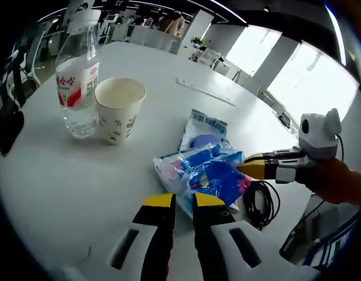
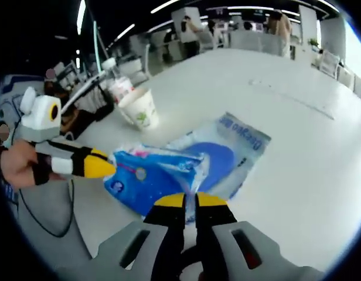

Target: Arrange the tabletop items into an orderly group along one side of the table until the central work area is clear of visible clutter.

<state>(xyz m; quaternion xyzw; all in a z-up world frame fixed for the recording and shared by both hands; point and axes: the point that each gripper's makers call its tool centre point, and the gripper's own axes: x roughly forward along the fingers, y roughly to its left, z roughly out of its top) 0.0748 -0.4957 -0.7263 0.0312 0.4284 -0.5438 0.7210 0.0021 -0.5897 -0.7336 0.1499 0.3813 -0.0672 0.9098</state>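
Note:
A blue tissue packet (image 1: 213, 175) lies near the table's edge, partly on a flat blue-and-white sachet (image 1: 203, 127). My left gripper (image 1: 183, 200) has its jaws nearly together at the packet's near edge, which runs in between the tips. From the right, my right gripper (image 1: 242, 167) is pinching the packet's opposite end. In the right gripper view the packet (image 2: 157, 172) stretches between my right gripper (image 2: 190, 201), shut on its corner, and my left gripper (image 2: 107, 167) at its far end. The sachet (image 2: 239, 143) sits behind it.
A paper cup (image 1: 119, 108) and a clear water bottle (image 1: 78, 73) stand together at the far left of the white round table (image 1: 63, 175). A coiled black cable (image 1: 262, 202) lies by the table's edge. A hand (image 2: 16, 164) holds the left gripper.

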